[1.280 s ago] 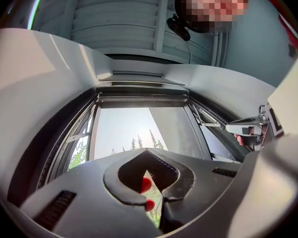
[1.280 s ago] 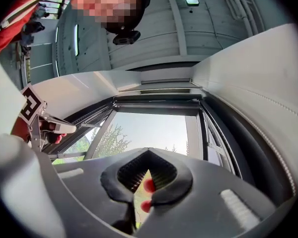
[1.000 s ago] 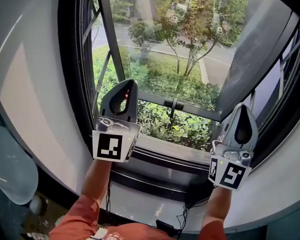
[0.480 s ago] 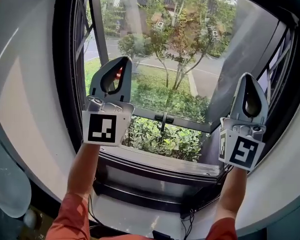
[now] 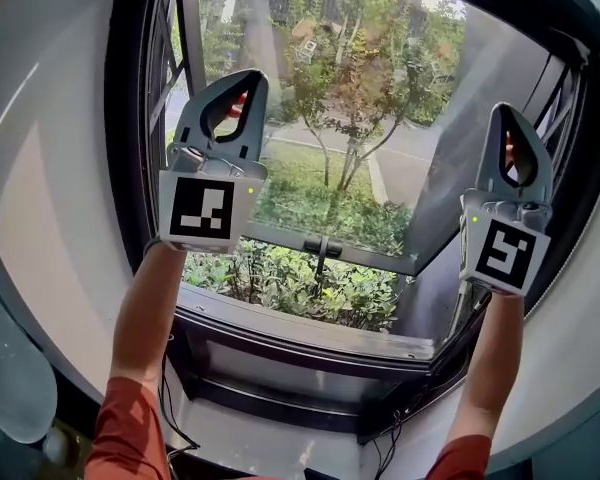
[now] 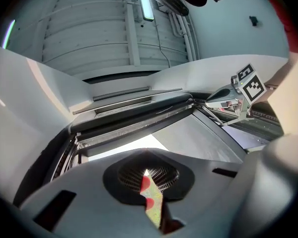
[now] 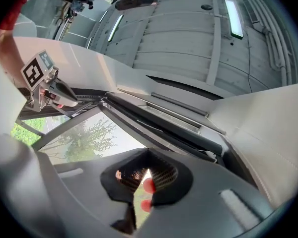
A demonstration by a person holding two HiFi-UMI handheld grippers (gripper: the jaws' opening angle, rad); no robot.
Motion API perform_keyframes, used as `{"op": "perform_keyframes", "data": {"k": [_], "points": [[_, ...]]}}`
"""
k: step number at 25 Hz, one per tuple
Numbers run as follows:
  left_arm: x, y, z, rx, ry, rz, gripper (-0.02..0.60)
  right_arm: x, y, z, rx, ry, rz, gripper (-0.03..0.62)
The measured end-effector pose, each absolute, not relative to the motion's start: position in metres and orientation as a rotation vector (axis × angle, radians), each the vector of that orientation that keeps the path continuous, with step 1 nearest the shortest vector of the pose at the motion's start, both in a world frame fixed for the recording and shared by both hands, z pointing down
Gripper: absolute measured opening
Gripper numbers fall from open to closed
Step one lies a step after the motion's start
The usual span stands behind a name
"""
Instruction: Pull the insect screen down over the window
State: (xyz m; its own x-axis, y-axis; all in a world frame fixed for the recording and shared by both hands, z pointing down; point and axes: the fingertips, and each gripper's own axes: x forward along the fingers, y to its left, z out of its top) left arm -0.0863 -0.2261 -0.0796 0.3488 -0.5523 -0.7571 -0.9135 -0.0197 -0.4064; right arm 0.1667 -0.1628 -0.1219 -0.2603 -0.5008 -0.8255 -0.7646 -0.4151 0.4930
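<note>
In the head view both arms reach up in front of the window (image 5: 370, 148), whose glass shows trees and a lawn with no mesh over it. My left gripper (image 5: 249, 78) is shut and empty near the upper left of the pane. My right gripper (image 5: 509, 111) is also shut and empty, high at the right side of the frame. The left gripper view looks up at the dark screen housing bar (image 6: 134, 112) along the window's top, beyond my left gripper (image 6: 148, 156). My right gripper (image 7: 148, 171) faces the same bar (image 7: 159, 119). Neither touches it.
A black handle (image 5: 322, 247) sits on the lower rail of the pane. A dark opened sash (image 5: 168, 78) stands at the left. White curved walls (image 5: 50, 188) flank the window. Cables (image 5: 385, 446) hang below the sill. Ceiling lamps (image 6: 145, 4) are overhead.
Both grippers have risen from sill height to the upper part of the window, and the head view has tilted up. Both stayed shut and empty.
</note>
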Motion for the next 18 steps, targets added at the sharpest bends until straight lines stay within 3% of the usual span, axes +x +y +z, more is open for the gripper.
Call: {"op": "perform_keyframes", "data": {"k": [18], "points": [[-0.076,-0.227,-0.194,-1.274,1.300,0.218,0.005,0.168,-0.169,-0.213,-1.928,1.308,2.125,0.009]]}}
